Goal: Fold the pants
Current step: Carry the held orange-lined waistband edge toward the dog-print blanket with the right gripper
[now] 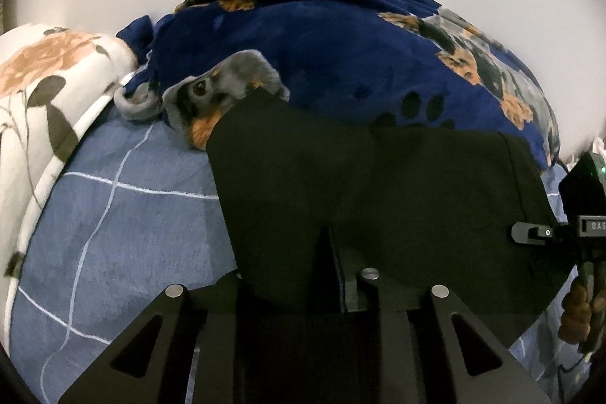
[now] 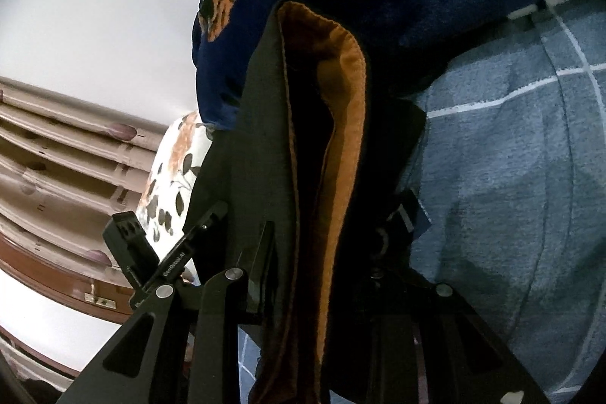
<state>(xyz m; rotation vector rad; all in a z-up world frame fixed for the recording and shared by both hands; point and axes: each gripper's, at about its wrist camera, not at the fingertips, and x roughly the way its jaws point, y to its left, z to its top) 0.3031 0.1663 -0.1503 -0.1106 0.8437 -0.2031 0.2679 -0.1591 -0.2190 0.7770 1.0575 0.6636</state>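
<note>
- A bed is covered by a blue sheet (image 1: 113, 214) crossed with white check lines.
- A navy floral blanket (image 1: 341, 44) is heaped along its far side.
- A white floral quilt (image 1: 45, 93) is bunched at the left edge.
- Black pants (image 1: 378, 195) are draped over the sheet.

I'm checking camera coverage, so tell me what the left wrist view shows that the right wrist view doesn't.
Only the left wrist view shows the pants as a flat black panel, a grey plush toy, and the right gripper at the panel's right edge. Only the right wrist view shows the pants' orange lining, brown wall molding, and the left gripper. Both show the navy floral blanket, blue checked sheet and white floral pillow.
</note>
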